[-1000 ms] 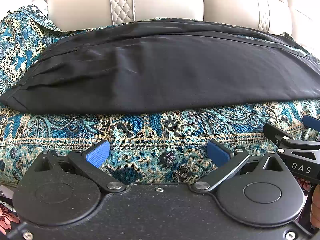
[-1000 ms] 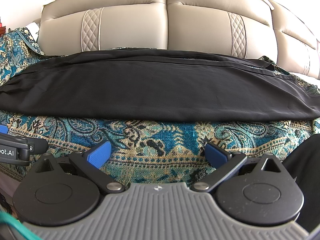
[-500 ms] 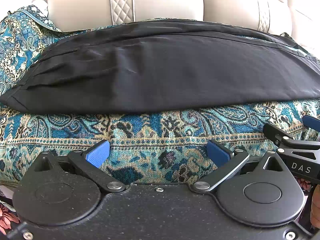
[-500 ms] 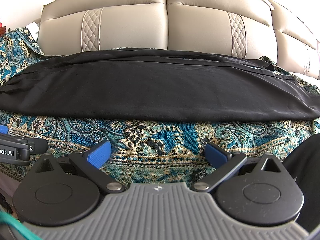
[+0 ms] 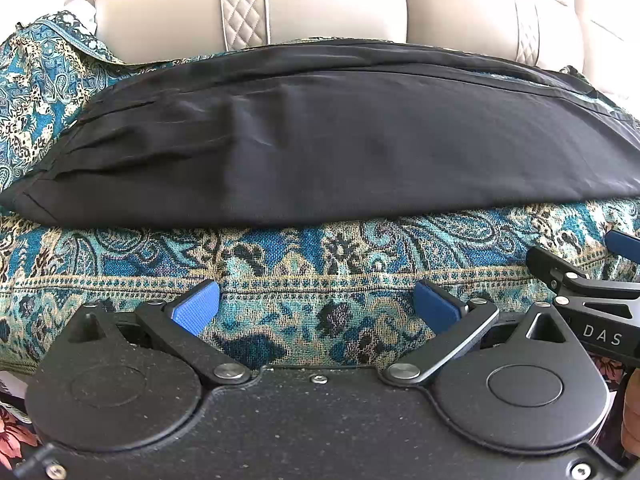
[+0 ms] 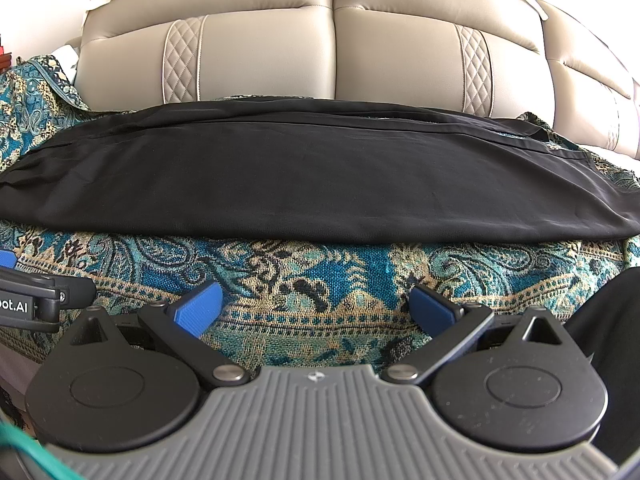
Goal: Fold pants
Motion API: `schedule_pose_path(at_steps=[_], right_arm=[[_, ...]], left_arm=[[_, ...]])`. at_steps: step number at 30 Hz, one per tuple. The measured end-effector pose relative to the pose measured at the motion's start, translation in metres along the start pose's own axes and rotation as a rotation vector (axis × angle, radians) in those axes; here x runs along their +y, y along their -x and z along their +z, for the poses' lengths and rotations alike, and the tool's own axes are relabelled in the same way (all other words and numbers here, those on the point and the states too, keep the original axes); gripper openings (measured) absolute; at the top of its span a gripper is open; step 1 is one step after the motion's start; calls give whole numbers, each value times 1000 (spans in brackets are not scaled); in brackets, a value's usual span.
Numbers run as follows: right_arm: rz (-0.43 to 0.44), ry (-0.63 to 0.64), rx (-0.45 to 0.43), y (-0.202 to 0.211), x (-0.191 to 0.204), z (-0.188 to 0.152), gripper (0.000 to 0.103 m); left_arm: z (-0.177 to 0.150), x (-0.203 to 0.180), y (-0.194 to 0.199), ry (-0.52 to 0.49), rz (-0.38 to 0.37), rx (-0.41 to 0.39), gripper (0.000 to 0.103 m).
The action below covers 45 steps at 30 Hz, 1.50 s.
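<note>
both claws hang back from the cloth with nothing in them: the left claw (image 5: 316,308) has its blue pads spread wide over the patterned cover, and the right claw (image 6: 318,306) is spread the same way, just beside it.

the black pants (image 5: 320,144) lie as a long band across the seat, running side to side, well ahead of both sets of pads. by the look of it the legs are already laid one over the other lengthwise, since a second edge shows along the far side. one end, at the left in the left wrist view, is bunched into creases. the crosswise folds that would shorten the band seem not yet done, so i judge the task roughly at its middle.

underneath is a teal paisley throw (image 6: 320,280) draped over a sofa seat. behind it rise the beige leather backrests (image 6: 280,40) with quilted diamond strips. the room is bright, and little else of it shows.
</note>
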State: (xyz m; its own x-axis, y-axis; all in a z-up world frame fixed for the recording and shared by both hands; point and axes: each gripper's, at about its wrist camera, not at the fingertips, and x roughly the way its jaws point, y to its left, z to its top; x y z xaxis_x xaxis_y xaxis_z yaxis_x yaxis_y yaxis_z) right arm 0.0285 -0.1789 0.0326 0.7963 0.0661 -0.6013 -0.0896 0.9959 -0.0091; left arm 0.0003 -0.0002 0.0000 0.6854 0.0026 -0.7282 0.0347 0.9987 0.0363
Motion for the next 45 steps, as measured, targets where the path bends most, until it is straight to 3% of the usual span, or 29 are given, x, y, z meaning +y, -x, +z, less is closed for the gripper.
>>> schedule_pose_path(at_steps=[20, 25, 28, 30, 34, 39, 45], right_arm=[[3, -2, 11, 0, -2, 1, 103], [9, -2, 46, -5, -2, 9, 103], [20, -8, 122, -12, -6, 25, 103], [47, -48, 149, -12, -14, 41, 103], [50, -61, 94, -6, -27, 71, 103], [-15, -76, 45, -22, -48, 119, 103], [-56, -130, 33, -57, -70, 176, 103]], left_arm=[[4, -1, -4, 7, 5, 19, 103], [19, 4, -5, 11, -5, 75, 103], [31, 9, -8, 47, -24, 96, 103], [42, 19, -6, 85, -63, 95, 103], [73, 37, -2, 113, -97, 49, 103], [130, 64, -13, 99, -17, -3, 103], [199, 108, -42, 203, 46, -7, 103]])
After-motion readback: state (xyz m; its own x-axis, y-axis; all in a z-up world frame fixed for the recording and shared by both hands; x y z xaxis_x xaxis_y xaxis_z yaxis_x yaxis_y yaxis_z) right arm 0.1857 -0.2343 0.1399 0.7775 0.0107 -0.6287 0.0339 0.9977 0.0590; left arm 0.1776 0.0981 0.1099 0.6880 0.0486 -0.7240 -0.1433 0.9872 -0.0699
